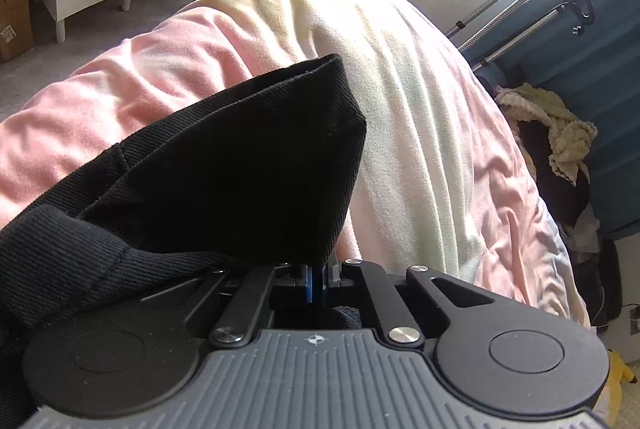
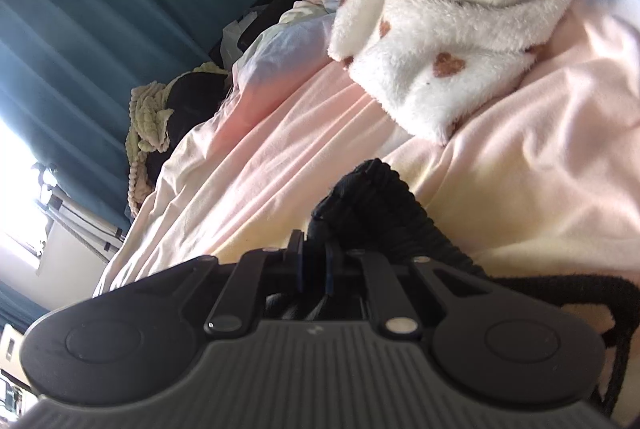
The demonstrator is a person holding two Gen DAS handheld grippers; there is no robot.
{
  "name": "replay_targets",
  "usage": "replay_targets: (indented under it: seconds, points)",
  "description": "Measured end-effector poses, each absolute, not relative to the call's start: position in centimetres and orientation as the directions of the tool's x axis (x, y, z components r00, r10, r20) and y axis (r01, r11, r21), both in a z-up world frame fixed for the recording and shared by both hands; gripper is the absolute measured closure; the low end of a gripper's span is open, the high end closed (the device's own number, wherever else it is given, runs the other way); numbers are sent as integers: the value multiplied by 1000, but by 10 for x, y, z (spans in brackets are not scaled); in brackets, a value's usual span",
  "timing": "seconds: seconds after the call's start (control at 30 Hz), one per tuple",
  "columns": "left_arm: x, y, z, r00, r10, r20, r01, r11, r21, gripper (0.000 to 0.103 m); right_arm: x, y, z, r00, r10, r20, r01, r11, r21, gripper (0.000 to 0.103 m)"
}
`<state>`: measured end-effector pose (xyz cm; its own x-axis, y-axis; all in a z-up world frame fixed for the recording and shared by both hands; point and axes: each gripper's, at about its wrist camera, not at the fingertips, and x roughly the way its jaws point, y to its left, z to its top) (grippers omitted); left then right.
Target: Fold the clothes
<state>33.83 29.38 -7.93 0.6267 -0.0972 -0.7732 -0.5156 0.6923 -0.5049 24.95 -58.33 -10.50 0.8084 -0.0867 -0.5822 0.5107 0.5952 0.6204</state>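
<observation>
The pink-and-cream bedspread (image 1: 420, 109) fills both views, teal curtain (image 2: 100, 9) behind it. A fluffy heart-print blanket (image 2: 460, 9) lies ahead of the right gripper (image 2: 316, 269). The black garment (image 1: 240, 169), lifted over the bed, rises up and rightward, clamped by the left gripper (image 1: 316, 273) and the right; its full length is cut off

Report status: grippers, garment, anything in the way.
Left gripper shut on black garment. Right gripper shut on the same garment, bunched at its fingers. Garment over pink bedding. Heart-print fleece lies on the bed ahead of the right gripper.
</observation>
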Motion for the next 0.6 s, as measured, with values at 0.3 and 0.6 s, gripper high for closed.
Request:
replay_targets:
  seconds: [0.3,0.6]
  points:
    - [300,239,-35,644,-55,-763,-328,881,-340,41,234,-554,-46,814,-33,-580,418,726,546,57]
    - [233,126,-8,692,-124,-711,-76,967,-242,39,166,-479,3,861,-44,-507,326,813,483,60]
